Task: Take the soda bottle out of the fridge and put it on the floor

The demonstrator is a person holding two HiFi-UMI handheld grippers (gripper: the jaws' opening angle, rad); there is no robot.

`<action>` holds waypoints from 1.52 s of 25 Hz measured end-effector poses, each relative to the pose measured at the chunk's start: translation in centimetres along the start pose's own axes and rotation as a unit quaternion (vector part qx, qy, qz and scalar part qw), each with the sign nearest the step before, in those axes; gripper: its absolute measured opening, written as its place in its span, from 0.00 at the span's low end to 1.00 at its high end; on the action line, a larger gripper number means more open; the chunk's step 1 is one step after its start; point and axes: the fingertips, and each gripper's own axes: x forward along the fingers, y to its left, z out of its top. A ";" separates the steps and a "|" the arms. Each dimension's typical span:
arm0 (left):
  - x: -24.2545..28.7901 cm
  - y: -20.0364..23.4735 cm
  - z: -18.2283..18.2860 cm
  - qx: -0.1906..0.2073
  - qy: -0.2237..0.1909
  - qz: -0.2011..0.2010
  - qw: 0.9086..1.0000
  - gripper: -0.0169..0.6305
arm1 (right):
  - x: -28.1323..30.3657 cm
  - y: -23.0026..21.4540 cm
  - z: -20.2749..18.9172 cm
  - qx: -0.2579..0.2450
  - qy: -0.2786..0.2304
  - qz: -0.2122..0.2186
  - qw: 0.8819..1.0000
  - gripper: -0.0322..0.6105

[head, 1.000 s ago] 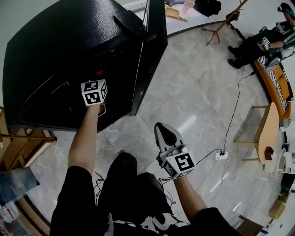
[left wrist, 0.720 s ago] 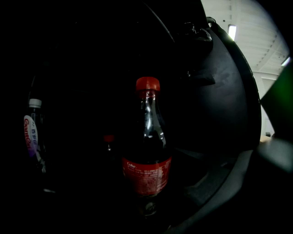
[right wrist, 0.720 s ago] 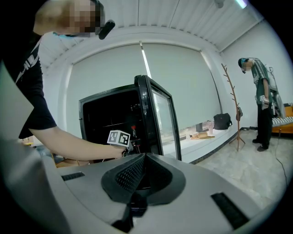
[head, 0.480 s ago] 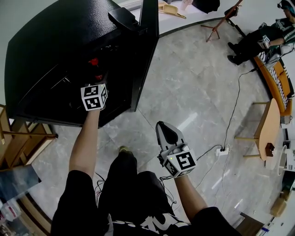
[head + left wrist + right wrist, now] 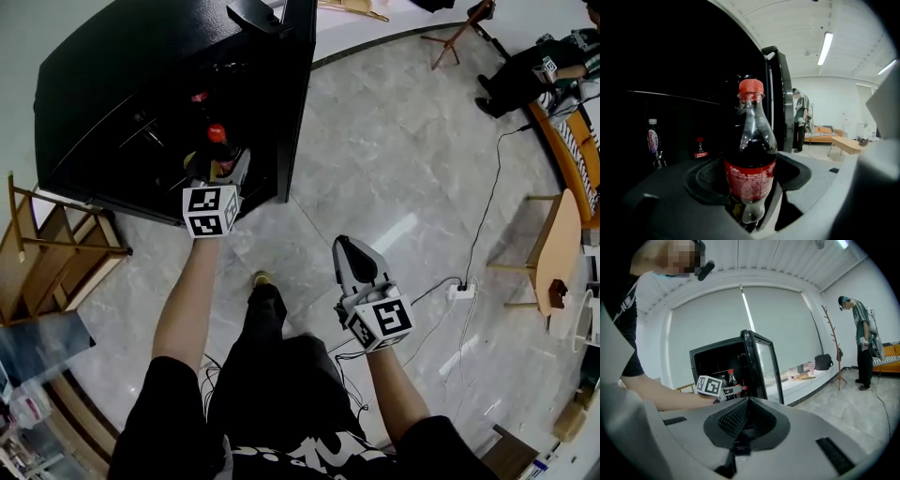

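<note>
The soda bottle (image 5: 217, 141), dark cola with a red cap and red label, stands upright at the open front of the black fridge (image 5: 141, 75). My left gripper (image 5: 217, 169) is shut on it. In the left gripper view the bottle (image 5: 750, 154) fills the middle, with both pads pressed against its lower body below the label. My right gripper (image 5: 347, 246) hangs over the floor near the person's knee, shut with nothing in it. In the right gripper view, the fridge (image 5: 731, 366) and the held bottle (image 5: 732, 378) lie ahead of the right gripper (image 5: 740, 425).
The fridge door (image 5: 298, 84) stands open to the bottle's right. Two more bottles (image 5: 700, 149) (image 5: 653, 140) stay inside. A wooden frame (image 5: 56, 244) stands left of the fridge. A power strip with cable (image 5: 459, 292), a wooden table (image 5: 553, 253) and a seated person (image 5: 525, 80) are at the right.
My left gripper has drawn back out of the fridge with the soda bottle, whose red cap now shows at the opening. The right gripper has hardly moved.
</note>
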 end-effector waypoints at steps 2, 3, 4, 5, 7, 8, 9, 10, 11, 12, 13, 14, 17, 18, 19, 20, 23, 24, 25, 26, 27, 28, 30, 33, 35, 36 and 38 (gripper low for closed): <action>-0.8 -1.3 -0.4 0.001 0.001 -0.013 1.000 0.51 | -0.7 -0.5 -0.4 0.000 -0.002 -0.007 1.000 0.09; -1.0 -1.9 -0.6 0.003 0.000 -0.020 1.000 0.51 | -0.9 -0.7 -0.6 0.001 -0.004 -0.012 1.000 0.09; -1.1 -2.4 -0.9 0.005 0.000 -0.027 1.000 0.51 | -1.1 -1.0 -1.0 0.002 -0.006 -0.016 1.000 0.09; -1.2 -2.9 -1.3 0.006 0.000 -0.033 0.999 0.51 | -1.2 -1.3 -1.5 0.003 -0.007 -0.020 1.000 0.09; -1.3 -3.9 -2.4 0.004 -0.001 -0.044 0.999 0.51 | -1.4 -1.8 -2.7 0.003 -0.008 -0.026 1.000 0.09; -1.2 -4.4 -3.0 0.003 -0.002 -0.049 0.999 0.51 | -1.5 -2.1 -3.4 0.002 -0.009 -0.028 1.000 0.09; -1.1 -4.9 -3.7 0.002 -0.003 -0.054 0.999 0.51 | -1.5 -2.4 -4.1 0.002 -0.010 -0.030 0.999 0.09; -1.0 -5.4 -4.4 0.002 -0.003 -0.059 0.998 0.51 | -1.5 -2.8 -4.9 0.002 -0.011 -0.032 0.999 0.09; -0.8 -5.8 -5.1 0.004 -0.003 -0.063 0.998 0.51 | -1.5 -3.2 -5.7 0.002 -0.012 -0.034 0.999 0.09; -0.6 -6.2 -6.0 0.007 -0.003 -0.068 0.998 0.51 | -1.4 -3.5 -6.6 0.003 -0.013 -0.036 0.999 0.09; -0.4 -6.6 -6.9 0.009 -0.002 -0.073 0.997 0.51 | -1.3 -3.9 -7.6 0.004 -0.012 -0.038 0.999 0.09; -0.1 -7.0 -7.8 0.011 -0.001 -0.077 0.997 0.51 | -1.2 -4.3 -8.6 0.005 -0.011 -0.039 0.999 0.09; 0.7 -8.1 -10.5 0.017 -0.004 -0.091 0.996 0.51 | -0.6 -5.7 -11.5 0.002 -0.012 -0.045 0.999 0.09; 1.0 -8.4 -11.4 0.019 -0.005 -0.095 0.995 0.51 | -0.4 -6.2 -12.5 0.002 -0.012 -0.046 0.999 0.09; 1.3 -8.8 -12.4 0.021 -0.006 -0.100 0.995 0.51 | -0.2 -6.7 -13.7 0.002 -0.013 -0.048 0.999 0.09; 1.6 -9.1 -13.5 0.022 -0.006 -0.105 0.994 0.51 | 0.1 -7.2 -14.8 0.003 -0.013 -0.049 0.999 0.09; 2.4 -9.9 -16.8 0.026 -0.008 -0.118 0.993 0.51 | 1.1 -8.8 -18.5 0.003 -0.013 -0.053 0.998 0.09; 2.7 -10.2 -18.0 0.027 -0.009 -0.122 0.992 0.51 | 1.4 -9.3 -19.6 0.001 -0.014 -0.054 0.998 0.09; 2.9 -10.4 -19.2 0.028 -0.010 -0.126 0.992 0.50 | 1.8 -9.8 -20.8 -0.001 -0.014 -0.054 0.998 0.09; 3.1 -10.6 -20.4 0.028 -0.011 -0.129 0.991 0.50 | 2.1 -10.2 -22.0 -0.002 -0.014 -0.054 0.998 0.09; 3.3 -10.8 -21.6 0.029 -0.010 -0.132 0.991 0.50 | 2.5 -10.7 -23.2 -0.004 -0.013 -0.052 0.999 0.09; 3.5 -10.9 -22.8 0.031 -0.010 -0.135 0.990 0.50 | 2.8 -11.1 -24.5 -0.006 -0.013 -0.051 0.999 0.09; 3.9 -11.2 -25.2 0.037 -0.011 -0.141 0.989 0.51 | 3.8 -12.1 -26.9 -0.009 -0.015 -0.048 0.999 0.09; 4.6 -11.5 -28.9 0.036 -0.016 -0.147 0.988 0.51 | 5.3 -13.5 -30.6 -0.019 -0.019 -0.041 0.999 0.09; 5.1 -11.7 -31.7 0.034 -0.017 -0.150 0.988 0.50 | 6.3 -14.3 -33.2 -0.027 -0.018 -0.036 0.999 0.09; 5.5 -11.8 -33.2 0.035 -0.015 -0.151 0.988 0.50 | 6.7 -14.8 -34.5 -0.030 -0.019 -0.035 0.999 0.09; 6.0 -11.8 -35.9 0.036 -0.011 -0.151 0.988 0.50 | 7.4 -15.7 -36.7 -0.029 -0.022 -0.034 0.999 0.09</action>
